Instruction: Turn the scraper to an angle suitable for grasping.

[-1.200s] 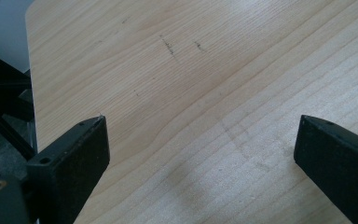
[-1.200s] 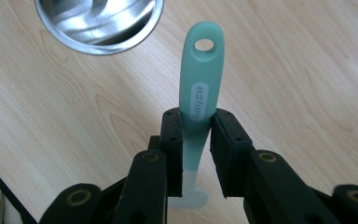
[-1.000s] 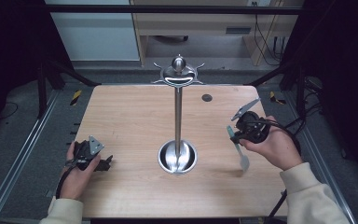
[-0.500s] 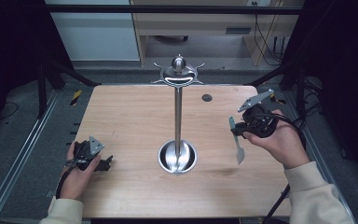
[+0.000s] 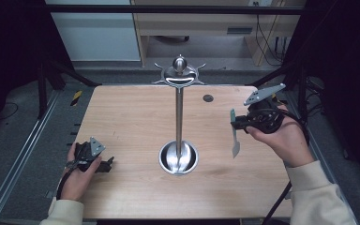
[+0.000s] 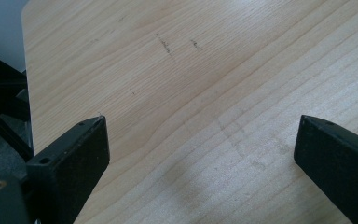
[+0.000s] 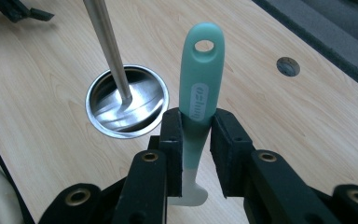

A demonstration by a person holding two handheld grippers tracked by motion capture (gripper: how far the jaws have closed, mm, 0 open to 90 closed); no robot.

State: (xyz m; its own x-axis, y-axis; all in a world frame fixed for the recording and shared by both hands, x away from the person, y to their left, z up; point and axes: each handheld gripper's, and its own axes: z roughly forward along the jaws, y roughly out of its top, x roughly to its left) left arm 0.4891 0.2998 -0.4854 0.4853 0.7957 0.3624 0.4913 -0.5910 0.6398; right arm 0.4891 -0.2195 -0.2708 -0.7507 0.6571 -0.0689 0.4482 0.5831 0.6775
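Observation:
A teal-handled utensil (image 7: 200, 88) with a hang hole at its tip and a pale lower end stands between the pads of my right gripper (image 7: 196, 121), which is shut on it. From above, the right gripper (image 5: 235, 123) is in the air over the table's right side, and the utensil (image 5: 235, 144) hangs down from it. A metal hanging stand rises mid-table, with a round dish base (image 5: 178, 158), a thin pole (image 7: 106, 46) and a hooked top (image 5: 180, 73). My left gripper (image 5: 108, 164) rests on the table at the front left, and its jaws (image 6: 200, 135) are wide open over bare wood.
The wooden table (image 5: 126, 117) has a small round hole (image 5: 208, 98) near its far right. Dark frame bars (image 5: 47, 89) and cables (image 5: 309, 93) flank both sides. The floor drops away past the far edge.
The right gripper has risen with the utensil, so the pale end now hangs higher above the wood. The left gripper has kept still.

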